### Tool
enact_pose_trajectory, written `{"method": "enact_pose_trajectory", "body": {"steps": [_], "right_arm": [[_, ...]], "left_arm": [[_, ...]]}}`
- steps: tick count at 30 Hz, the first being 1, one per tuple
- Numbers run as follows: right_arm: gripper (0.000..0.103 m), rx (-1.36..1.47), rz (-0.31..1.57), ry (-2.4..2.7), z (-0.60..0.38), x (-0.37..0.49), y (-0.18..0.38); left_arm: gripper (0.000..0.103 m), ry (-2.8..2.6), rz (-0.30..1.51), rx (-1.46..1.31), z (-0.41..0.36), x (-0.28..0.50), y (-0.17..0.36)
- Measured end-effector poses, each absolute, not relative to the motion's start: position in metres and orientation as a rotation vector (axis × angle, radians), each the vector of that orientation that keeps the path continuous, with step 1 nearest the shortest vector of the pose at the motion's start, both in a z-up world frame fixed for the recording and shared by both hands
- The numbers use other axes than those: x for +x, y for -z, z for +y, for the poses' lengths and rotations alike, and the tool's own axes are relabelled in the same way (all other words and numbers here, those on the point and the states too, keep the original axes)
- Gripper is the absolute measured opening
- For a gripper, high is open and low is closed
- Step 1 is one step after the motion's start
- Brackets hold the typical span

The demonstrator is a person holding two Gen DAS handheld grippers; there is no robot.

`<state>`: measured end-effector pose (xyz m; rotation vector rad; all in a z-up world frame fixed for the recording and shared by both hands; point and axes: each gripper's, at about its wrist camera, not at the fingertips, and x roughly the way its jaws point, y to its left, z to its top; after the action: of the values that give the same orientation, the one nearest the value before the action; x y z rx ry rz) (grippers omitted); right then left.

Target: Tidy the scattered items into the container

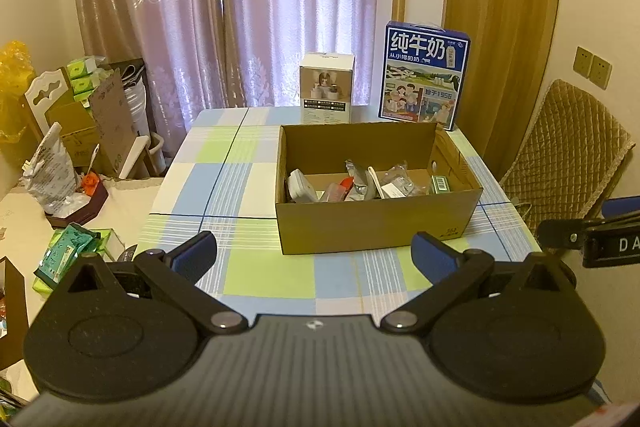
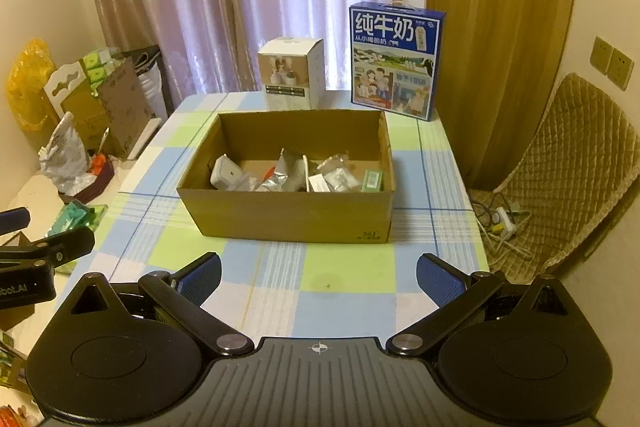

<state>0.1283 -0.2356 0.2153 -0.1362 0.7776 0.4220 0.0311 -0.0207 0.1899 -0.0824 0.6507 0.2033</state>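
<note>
Both grippers, left point(image 1: 314, 251) and right point(image 2: 318, 273), are held low over the checked worktop point(image 1: 224, 195), fingers spread wide and nothing gripped. Small items point(image 2: 296, 173) are seen lying inside the box point(image 2: 288, 215), mid-worktop. No loose items are seen around it, so the tidying is judged near finished; next, any strays out of view would need locating
</note>
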Motion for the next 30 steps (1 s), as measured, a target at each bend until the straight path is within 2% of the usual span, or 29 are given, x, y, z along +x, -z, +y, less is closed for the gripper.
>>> {"method": "enact_pose_trajectory", "body": {"steps": [30], "right_arm": [[0.101, -0.115, 0.793, -0.428, -0.2358, 0.1351, -0.2087]], "left_arm": [[0.102, -0.191, 0.654, -0.073, -0.0221, 0.0354, -0.1859]]}}
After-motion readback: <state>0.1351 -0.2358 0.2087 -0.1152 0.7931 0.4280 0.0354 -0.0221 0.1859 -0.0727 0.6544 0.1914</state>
